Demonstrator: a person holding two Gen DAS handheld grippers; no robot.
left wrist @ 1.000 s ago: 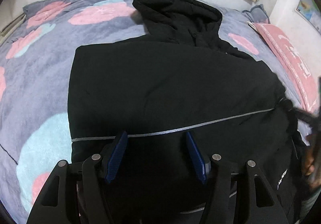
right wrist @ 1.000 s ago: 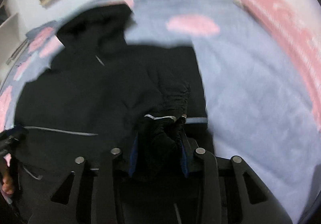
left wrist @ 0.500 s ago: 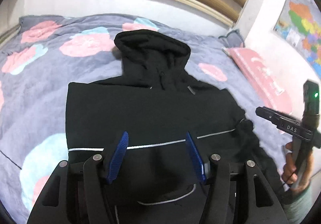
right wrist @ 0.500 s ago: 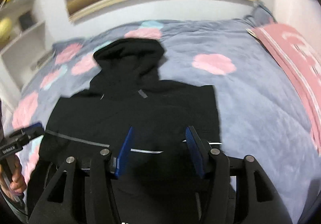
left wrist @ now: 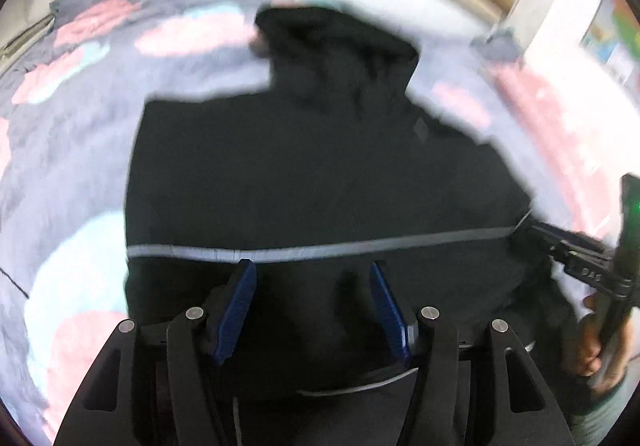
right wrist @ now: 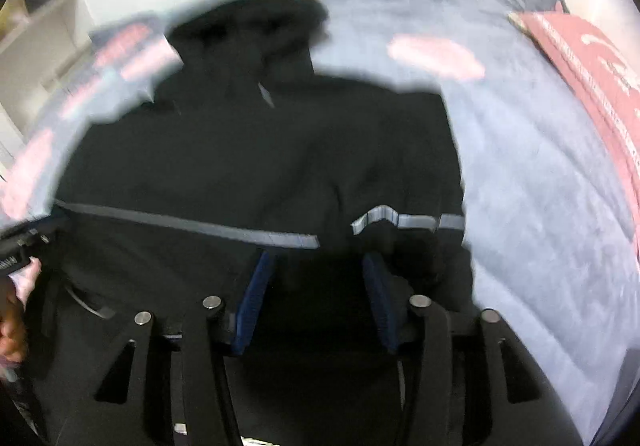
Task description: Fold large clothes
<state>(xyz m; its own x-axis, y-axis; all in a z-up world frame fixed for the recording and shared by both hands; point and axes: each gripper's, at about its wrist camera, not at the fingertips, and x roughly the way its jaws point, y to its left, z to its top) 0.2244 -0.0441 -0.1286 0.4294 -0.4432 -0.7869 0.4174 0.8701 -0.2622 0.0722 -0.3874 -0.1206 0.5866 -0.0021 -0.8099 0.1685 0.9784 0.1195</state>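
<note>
text: we read nothing for certain | right tongs [left wrist: 576, 266], right edge of left wrist view: pale letters, blurred | pink pillow [right wrist: 600, 86], upper right: white marks, illegible

**Both grippers spread wide**

The left gripper [left wrist: 312, 274] holds its blue pads [left wrist: 236, 310] well apart, nothing between them. The right gripper [right wrist: 316, 266] is likewise spread, pads [right wrist: 256, 294] parted. A bare hand [left wrist: 600, 342] grips the right handle.

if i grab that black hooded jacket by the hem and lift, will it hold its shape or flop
Probably flop: the black hooded jacket lies limp on the blanket, with soft creases near the reflective stripe. It looks thick, so likely fairly heavy. The folded-in sides may slide open when lifted.
</note>
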